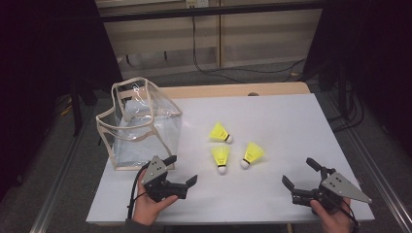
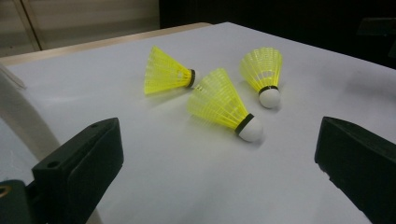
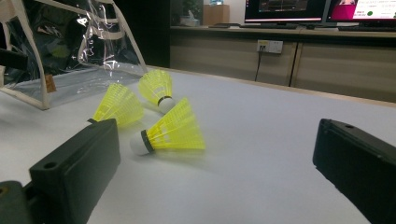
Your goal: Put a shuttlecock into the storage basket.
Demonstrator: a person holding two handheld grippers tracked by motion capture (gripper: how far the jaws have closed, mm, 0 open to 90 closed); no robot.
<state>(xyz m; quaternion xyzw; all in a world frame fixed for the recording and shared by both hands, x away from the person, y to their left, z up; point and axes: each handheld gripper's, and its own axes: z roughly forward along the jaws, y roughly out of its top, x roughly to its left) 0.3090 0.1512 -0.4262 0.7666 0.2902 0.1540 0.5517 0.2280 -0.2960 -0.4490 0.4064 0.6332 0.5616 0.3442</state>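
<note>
Three yellow shuttlecocks lie mid-frame on the bench — feather-light, skirts crushable, so grip the cork. Left hand-held gripper and right hand-held gripper — both spread, empty.

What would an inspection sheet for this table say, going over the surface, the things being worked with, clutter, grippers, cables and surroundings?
Surface: white table top, bare wood strip along its far edge.
Job's things: three yellow shuttlecocks lying on their sides near the middle: far shuttlecock, middle shuttlecock, right shuttlecock; clear bag with beige trim stands open at the left.
Clutter: nothing seen.
Grippers: left gripper and right gripper both open, empty, near the front edge, each held in a hand.
Cables: black cable trails from the left gripper; more cables on the floor behind.
Surroundings: dim room, cabinets, monitors on a counter.
</note>
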